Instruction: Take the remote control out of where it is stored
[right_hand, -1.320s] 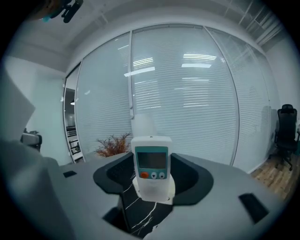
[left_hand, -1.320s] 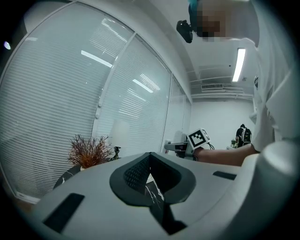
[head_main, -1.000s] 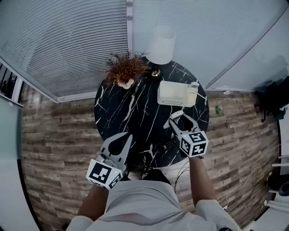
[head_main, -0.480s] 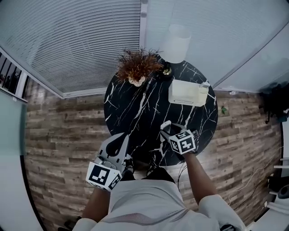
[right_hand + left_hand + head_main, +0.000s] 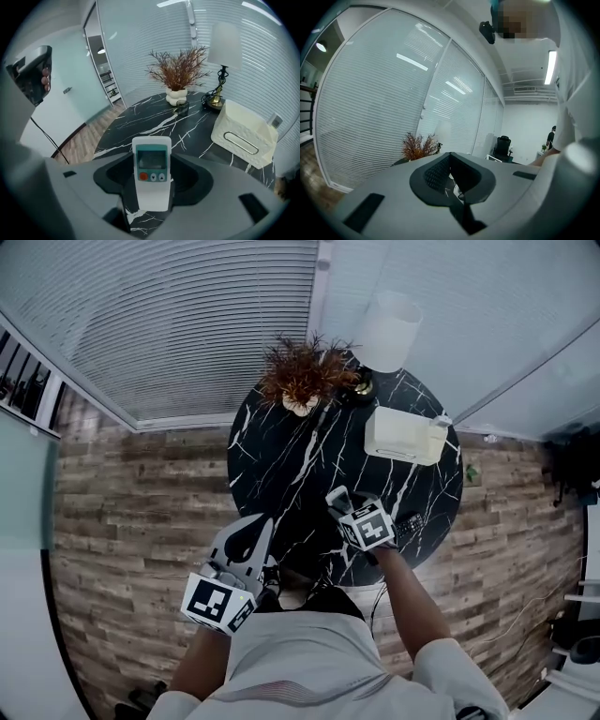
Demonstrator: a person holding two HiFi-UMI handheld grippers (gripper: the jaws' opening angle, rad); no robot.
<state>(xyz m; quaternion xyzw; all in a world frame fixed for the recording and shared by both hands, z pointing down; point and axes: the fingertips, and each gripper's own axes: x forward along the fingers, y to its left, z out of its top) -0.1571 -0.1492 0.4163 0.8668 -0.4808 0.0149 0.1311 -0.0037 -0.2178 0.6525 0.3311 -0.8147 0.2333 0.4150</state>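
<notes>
R gripper (image 5: pixel 153 179): fingers clamped on a white remote control (image 5: pixel 151 161), upright, screen & buttons facing the camera, held above the near part of the round black marble table (image 5: pixel 281 474). L gripper (image 5: pixel 255 527): fingers pressed together w/ nothing between, off the table's near-left edge. On the table's far side: white tissue box (image 5: pixel 403 435), dried plant (image 5: pixel 305 381), lamp (image 5: pixel 386 331).

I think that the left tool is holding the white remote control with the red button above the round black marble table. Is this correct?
Not quite. It is the right tool that is holding the white remote control with the red button above the round black marble table. The right gripper view shows the remote between its jaws. In the left gripper view, the left tool is shut and empty.
</notes>
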